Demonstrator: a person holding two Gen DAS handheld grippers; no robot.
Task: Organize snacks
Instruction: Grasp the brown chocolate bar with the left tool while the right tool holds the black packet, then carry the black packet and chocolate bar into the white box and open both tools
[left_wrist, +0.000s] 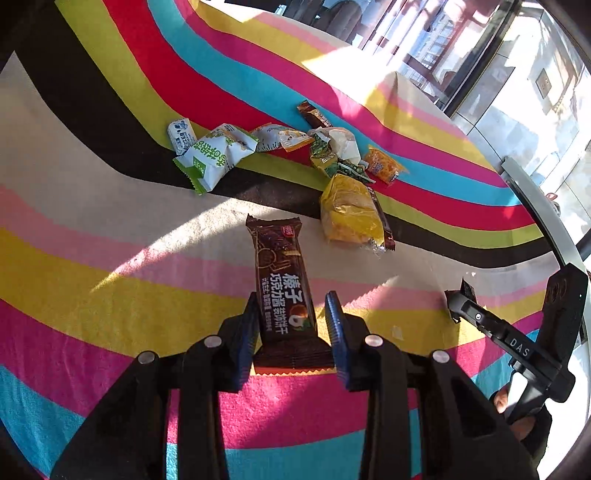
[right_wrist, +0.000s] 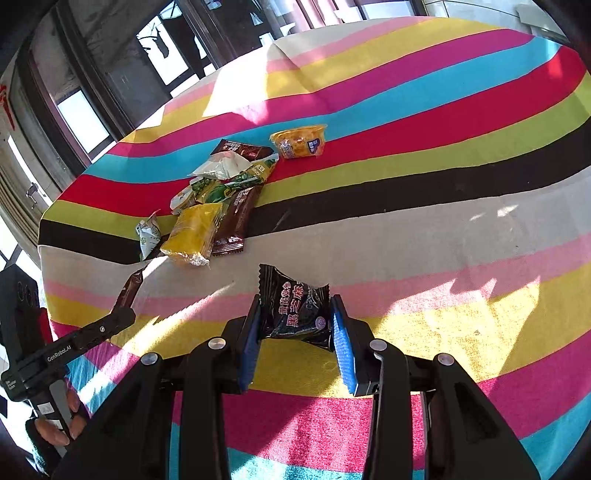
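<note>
My left gripper (left_wrist: 291, 325) is shut on a brown chocolate wafer bar (left_wrist: 280, 273), which sticks out forward between the blue pads over the striped tablecloth (left_wrist: 110, 258). The right wrist view shows that bar (right_wrist: 127, 291) raised off the cloth at the left. My right gripper (right_wrist: 295, 325) is shut on a black sesame snack packet (right_wrist: 295, 306). Beyond both lies a loose pile of snacks: a white-and-green packet (left_wrist: 216, 157), a yellow packet (left_wrist: 349, 214) (right_wrist: 194, 232), an orange packet (left_wrist: 382, 164) (right_wrist: 299, 142), a green pea packet (right_wrist: 221, 186) and further brown bars (right_wrist: 236, 221).
The table's far edge (right_wrist: 48, 218) drops off toward windows and dark frames at the back. A white curved rail (left_wrist: 535, 206) runs along the right side. A hand (right_wrist: 55, 432) grips the left tool's handle. Bare cloth spreads to the right of the pile.
</note>
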